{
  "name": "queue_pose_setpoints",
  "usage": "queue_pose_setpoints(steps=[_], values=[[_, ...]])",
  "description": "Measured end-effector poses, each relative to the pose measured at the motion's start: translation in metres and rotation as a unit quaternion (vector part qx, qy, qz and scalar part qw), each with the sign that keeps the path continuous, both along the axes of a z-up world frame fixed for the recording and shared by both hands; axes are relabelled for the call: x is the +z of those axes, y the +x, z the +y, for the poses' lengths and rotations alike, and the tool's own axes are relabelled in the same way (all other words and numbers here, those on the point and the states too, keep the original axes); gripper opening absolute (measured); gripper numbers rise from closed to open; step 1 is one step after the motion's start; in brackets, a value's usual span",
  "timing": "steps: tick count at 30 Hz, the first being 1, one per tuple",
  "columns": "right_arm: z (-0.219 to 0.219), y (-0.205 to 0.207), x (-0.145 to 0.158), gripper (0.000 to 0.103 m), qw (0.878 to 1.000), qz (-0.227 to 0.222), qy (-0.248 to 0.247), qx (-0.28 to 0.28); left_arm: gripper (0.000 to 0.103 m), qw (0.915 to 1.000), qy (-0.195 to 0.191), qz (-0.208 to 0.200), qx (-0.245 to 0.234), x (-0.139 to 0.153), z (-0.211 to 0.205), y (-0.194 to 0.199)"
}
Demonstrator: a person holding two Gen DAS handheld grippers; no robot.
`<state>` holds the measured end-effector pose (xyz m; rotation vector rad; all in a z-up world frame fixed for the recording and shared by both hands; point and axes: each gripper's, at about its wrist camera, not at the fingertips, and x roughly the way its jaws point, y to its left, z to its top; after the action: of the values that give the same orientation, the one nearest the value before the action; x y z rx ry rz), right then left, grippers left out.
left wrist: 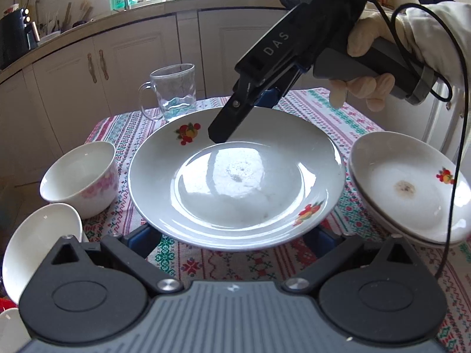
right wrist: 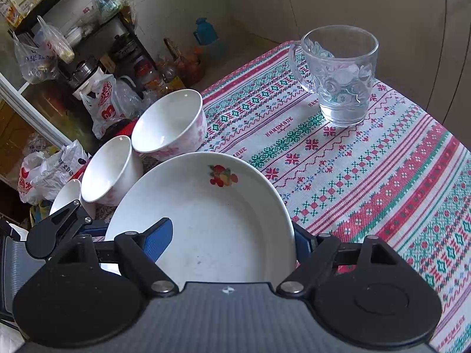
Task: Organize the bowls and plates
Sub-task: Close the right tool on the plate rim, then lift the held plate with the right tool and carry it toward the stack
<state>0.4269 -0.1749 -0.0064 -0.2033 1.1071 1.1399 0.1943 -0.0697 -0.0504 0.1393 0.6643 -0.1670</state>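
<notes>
A large white plate [left wrist: 235, 182] with fruit decals hangs just above the tablecloth [left wrist: 206, 261] between both grippers. My left gripper [left wrist: 232, 236] reaches under the near rim with one blue-padded finger on each side, tips hidden. My right gripper [left wrist: 244, 114] comes down from the upper right and straddles the far rim, black finger inside, blue pad outside. In the right wrist view the plate [right wrist: 212, 214] fills the right gripper [right wrist: 232, 239], one pad over its inside and the other behind its edge. A left gripper finger [right wrist: 95, 229] meets the plate's left side.
A pink-flowered bowl [left wrist: 79, 176] and a tilted plain white bowl [left wrist: 38, 244] sit at the table's left edge. Stacked fruit-decal plates [left wrist: 409, 188] lie on the right, crossed by the gripper's cable [left wrist: 459, 147]. A glass mug [right wrist: 341, 73] stands at the far corner. Kitchen cabinets lie beyond.
</notes>
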Motion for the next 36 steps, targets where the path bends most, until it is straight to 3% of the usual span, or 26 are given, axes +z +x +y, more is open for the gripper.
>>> queue_pose_setpoints(steps=[14,36], values=[[-0.052,-0.054,0.025,0.087,0.998,-0.025,0.017,-0.059,0.101,0.9977,0.006,-0.012,-0.067,0.021,-0.023,-0.035],[-0.152,-0.114,0.010,0.087,0.985,-0.028,0.020,-0.169,0.101,0.9837,0.010,0.002,-0.179,0.016,-0.076,-0.055]])
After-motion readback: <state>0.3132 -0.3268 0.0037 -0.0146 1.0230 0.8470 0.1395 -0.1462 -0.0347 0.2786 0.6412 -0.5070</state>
